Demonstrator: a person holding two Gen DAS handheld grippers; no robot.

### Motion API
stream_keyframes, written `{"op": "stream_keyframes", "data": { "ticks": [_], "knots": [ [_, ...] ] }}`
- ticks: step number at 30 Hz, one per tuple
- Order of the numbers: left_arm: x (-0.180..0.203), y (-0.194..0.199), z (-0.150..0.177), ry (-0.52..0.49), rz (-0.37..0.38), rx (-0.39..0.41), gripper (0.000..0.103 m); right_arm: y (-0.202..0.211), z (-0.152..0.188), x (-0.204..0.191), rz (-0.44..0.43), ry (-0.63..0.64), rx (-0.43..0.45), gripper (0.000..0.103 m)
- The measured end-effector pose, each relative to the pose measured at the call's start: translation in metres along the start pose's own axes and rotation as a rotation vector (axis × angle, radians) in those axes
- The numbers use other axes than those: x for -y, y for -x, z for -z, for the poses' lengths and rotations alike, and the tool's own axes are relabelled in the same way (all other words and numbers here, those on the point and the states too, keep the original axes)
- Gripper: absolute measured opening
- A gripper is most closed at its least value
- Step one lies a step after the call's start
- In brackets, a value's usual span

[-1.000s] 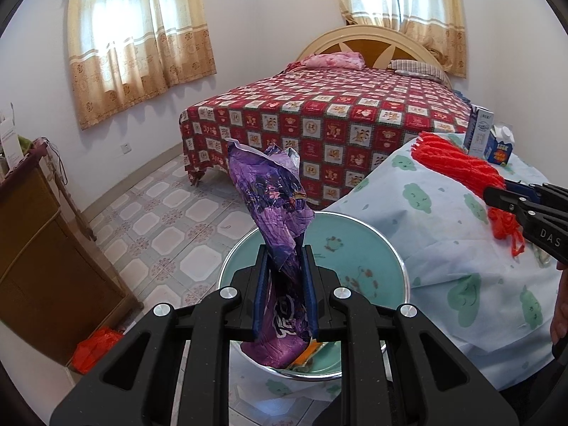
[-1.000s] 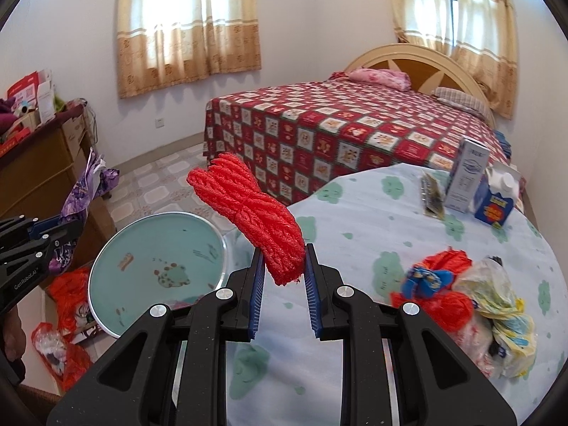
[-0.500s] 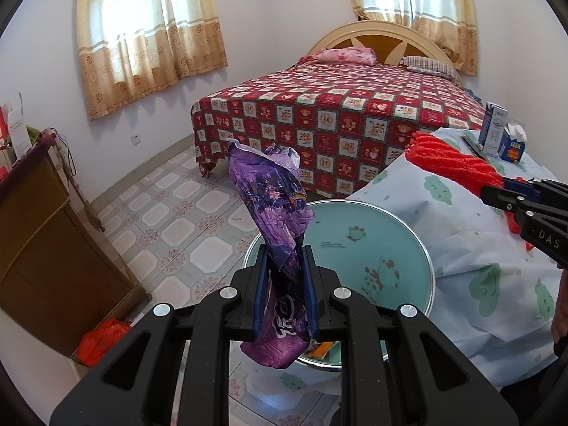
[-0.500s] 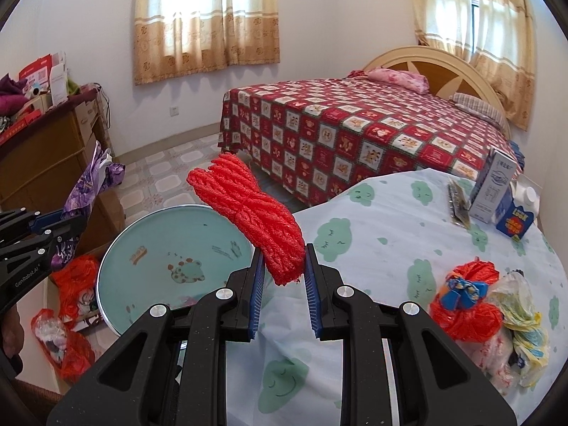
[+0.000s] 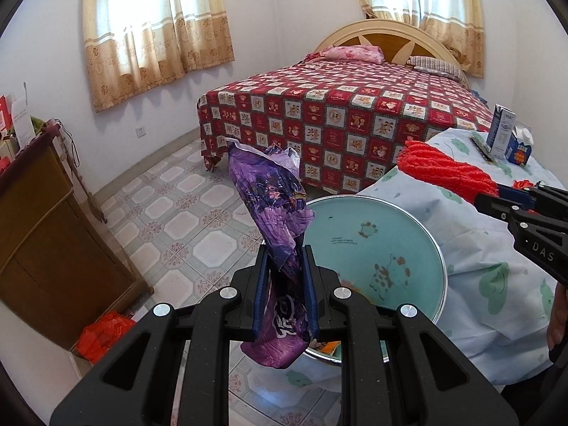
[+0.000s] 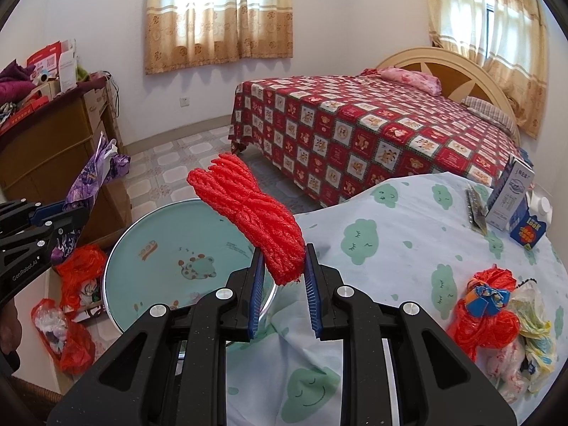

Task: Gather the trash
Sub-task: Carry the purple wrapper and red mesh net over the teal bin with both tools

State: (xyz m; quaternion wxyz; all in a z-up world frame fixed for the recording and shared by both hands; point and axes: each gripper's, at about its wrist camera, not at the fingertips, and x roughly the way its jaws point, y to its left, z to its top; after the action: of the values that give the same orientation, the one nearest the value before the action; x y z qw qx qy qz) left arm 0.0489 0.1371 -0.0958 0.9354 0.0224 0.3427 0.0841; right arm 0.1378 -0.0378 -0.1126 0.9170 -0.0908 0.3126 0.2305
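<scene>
The left gripper point(image 5: 284, 284) clenches a purple wrapper point(image 5: 273, 206) and the right gripper point(image 6: 282, 277) a red net bundle point(image 6: 248, 209), both held above the round basin point(image 6: 170, 245), probably for dropping in.

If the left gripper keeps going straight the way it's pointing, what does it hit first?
Probably the round teal tray just ahead and below the left gripper, which holds the purple wrapper; depth is uncertain.
</scene>
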Motion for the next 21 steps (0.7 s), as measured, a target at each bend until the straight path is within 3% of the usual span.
{"op": "stream_keyframes", "data": {
  "ticks": [21],
  "knots": [
    [0.0018,-0.0032,0.0029,0.0,0.006,-0.005,0.019,-0.001,0.0,-0.0044,0.0,0.003,-0.001,0.023]
  ]
}}
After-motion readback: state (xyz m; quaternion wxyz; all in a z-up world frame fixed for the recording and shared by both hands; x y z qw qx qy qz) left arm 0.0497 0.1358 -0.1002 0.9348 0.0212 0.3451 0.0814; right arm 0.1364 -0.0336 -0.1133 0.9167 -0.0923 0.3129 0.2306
